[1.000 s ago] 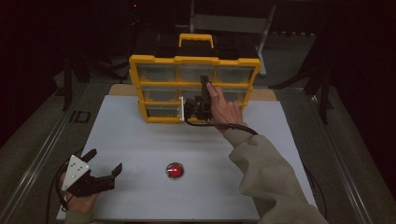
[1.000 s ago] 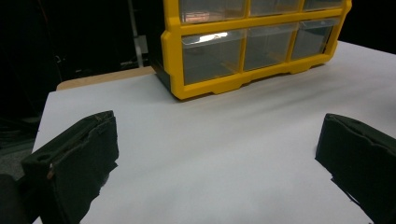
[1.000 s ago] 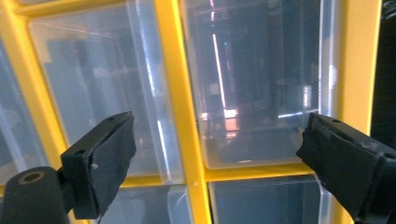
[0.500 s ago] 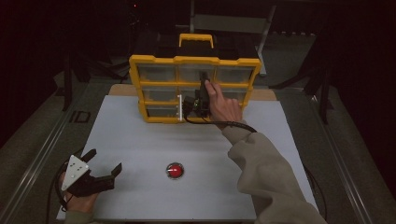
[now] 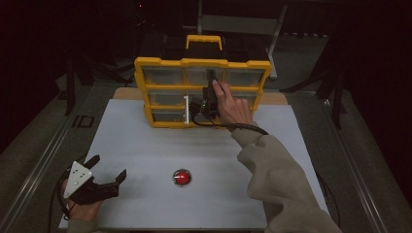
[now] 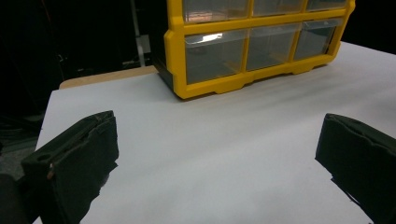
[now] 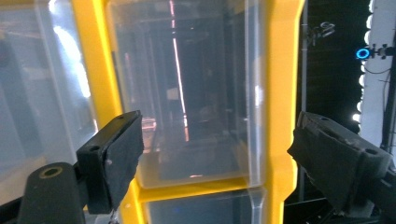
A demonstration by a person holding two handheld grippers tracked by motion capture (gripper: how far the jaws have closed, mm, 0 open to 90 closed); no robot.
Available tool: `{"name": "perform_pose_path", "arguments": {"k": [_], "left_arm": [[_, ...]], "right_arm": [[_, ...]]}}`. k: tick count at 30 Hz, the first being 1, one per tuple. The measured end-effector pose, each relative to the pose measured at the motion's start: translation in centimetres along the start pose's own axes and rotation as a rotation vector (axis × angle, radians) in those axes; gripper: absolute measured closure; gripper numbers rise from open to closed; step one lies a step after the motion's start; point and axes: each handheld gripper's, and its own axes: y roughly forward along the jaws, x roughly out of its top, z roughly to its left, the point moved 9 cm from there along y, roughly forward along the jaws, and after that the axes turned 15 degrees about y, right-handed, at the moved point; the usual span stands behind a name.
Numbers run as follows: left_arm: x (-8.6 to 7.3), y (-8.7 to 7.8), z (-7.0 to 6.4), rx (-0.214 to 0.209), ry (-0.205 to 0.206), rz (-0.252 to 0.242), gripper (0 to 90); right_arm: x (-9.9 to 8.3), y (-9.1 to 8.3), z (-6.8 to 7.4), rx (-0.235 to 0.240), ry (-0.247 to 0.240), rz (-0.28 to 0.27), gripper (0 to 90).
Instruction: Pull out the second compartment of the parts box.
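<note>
The white counter [image 5: 204, 145] spreads out under both my hands. At its far side stands the yellow drawer cabinet [image 5: 201, 92], upright, with clear plastic drawers in rows and a carry handle on top. My right gripper [image 5: 204, 104] is up against its front at the middle row. In the right gripper view my fingers [image 7: 116, 154] stand wide apart, holding nothing, with a clear drawer [image 7: 187, 93] straight ahead between them and a yellow upright of the frame just inside the right-hand finger. In the high view a white strip [image 5: 186, 109] stands on edge at the cabinet's front, just to the left of this gripper.

My left gripper [image 5: 104, 177] rests low on the near left of the counter, well apart from the cabinet, fingers spread and empty; bare counter lies between them.

A small red button [image 5: 182, 176] sits on the counter to the right of my left fingers, near but not touching.
</note>
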Motion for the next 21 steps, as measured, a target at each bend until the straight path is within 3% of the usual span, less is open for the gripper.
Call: {"name": "perform_pose_path", "arguments": {"k": [11, 21], "left_arm": [[0.0, -0.1, 0.1, 0.003, -0.003, 0.0, 0.0], [-0.1, -0.1, 0.1, 0.005, -0.002, 0.002, 0.0]], "right_arm": [[0.5, 0.5, -1.2, -0.05, -0.019, -0.012, 18.8], [0.5, 0.7, -2.1, -0.096, -0.075, -0.024, 43.9]]}}
